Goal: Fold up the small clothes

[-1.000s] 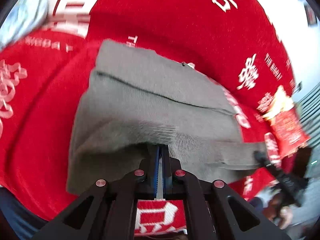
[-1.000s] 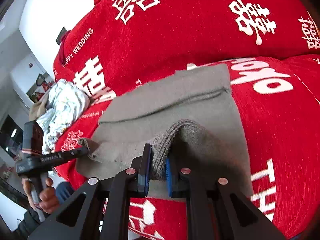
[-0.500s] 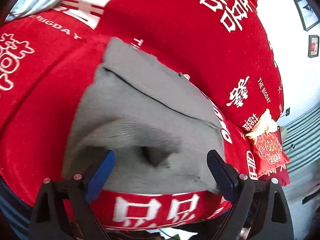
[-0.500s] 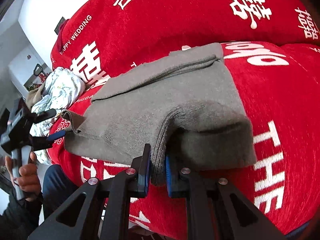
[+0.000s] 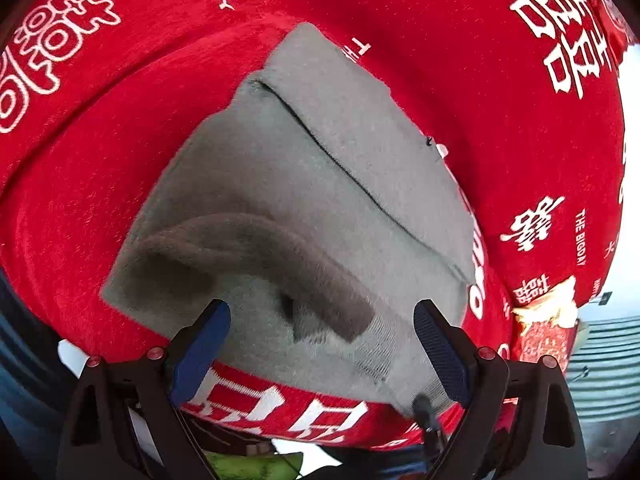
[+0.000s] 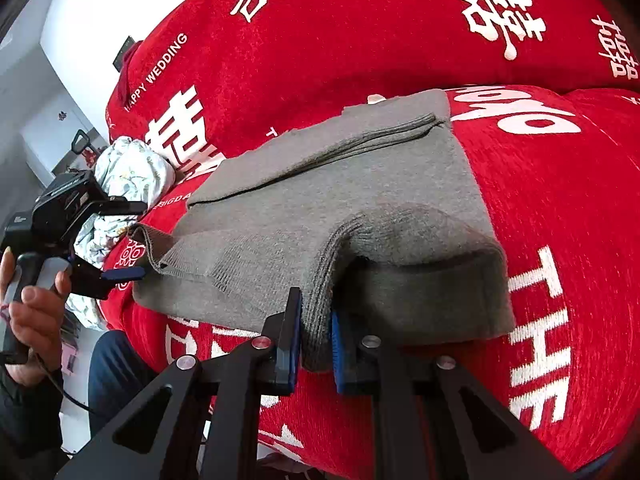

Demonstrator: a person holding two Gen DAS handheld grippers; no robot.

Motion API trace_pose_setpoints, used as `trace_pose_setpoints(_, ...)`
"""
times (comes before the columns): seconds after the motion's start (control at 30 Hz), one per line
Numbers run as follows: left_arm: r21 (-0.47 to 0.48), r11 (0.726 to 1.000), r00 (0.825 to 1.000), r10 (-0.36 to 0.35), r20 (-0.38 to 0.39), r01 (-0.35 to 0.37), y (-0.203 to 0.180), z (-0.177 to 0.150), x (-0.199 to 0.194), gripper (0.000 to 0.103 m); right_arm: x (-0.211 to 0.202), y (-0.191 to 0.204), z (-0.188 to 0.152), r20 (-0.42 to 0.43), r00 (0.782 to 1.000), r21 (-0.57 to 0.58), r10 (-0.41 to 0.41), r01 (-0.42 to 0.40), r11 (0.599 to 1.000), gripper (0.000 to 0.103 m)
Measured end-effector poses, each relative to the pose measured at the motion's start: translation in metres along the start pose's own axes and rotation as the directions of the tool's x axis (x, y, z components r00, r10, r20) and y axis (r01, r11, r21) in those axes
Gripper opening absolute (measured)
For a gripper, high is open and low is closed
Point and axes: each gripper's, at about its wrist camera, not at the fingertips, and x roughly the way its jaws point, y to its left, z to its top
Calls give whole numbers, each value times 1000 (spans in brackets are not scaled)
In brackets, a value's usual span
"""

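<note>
A grey knit garment lies folded on a red cover printed with white characters and words (one line reads "HAPPY WEDDING"). The right gripper pinches a bunched ridge of the knit at the garment's near edge, its blue pads tight against the cloth. The left gripper stands wide over the garment's other near corner, having just opened, with nothing pressed between its pads; a raised fold of the knit lies loose ahead of it. In the right wrist view a hand grips its handle, beside a crumpled pale printed cloth.
</note>
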Motion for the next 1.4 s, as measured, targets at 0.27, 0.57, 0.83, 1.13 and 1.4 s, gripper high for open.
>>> trace_pose_setpoints(0.27, -84, 995, 999, -49, -5, 48, 8, 8, 17, 14, -1, 1, -2, 1, 1000, 2, 4, -4, 1000, 14)
trace_pose_setpoints(0.57, 160, 987, 985, -34, 168, 7, -7, -14, -40, 14, -16, 0, 11, 62, 998, 39, 28, -30, 999, 14)
trace_pose_setpoints(0.83, 254, 967, 975, -53, 216, -4, -8, 1, -33, 3, -26, 16, 40, 97, 994, 29, 45, -48, 998, 13)
trace_pose_setpoints(1.13, 155, 986, 992, -82, 98, 66, 9, -9, -21, 4, -12, 12, 26, 50, 999, 16, 10, -11, 1000, 13)
trace_pose_setpoints(1.4, 200, 959, 946, -242, 216, 200, 12, -62, -73, 3, -13, 9, 19, 54, 999, 9, 10, -10, 1000, 13)
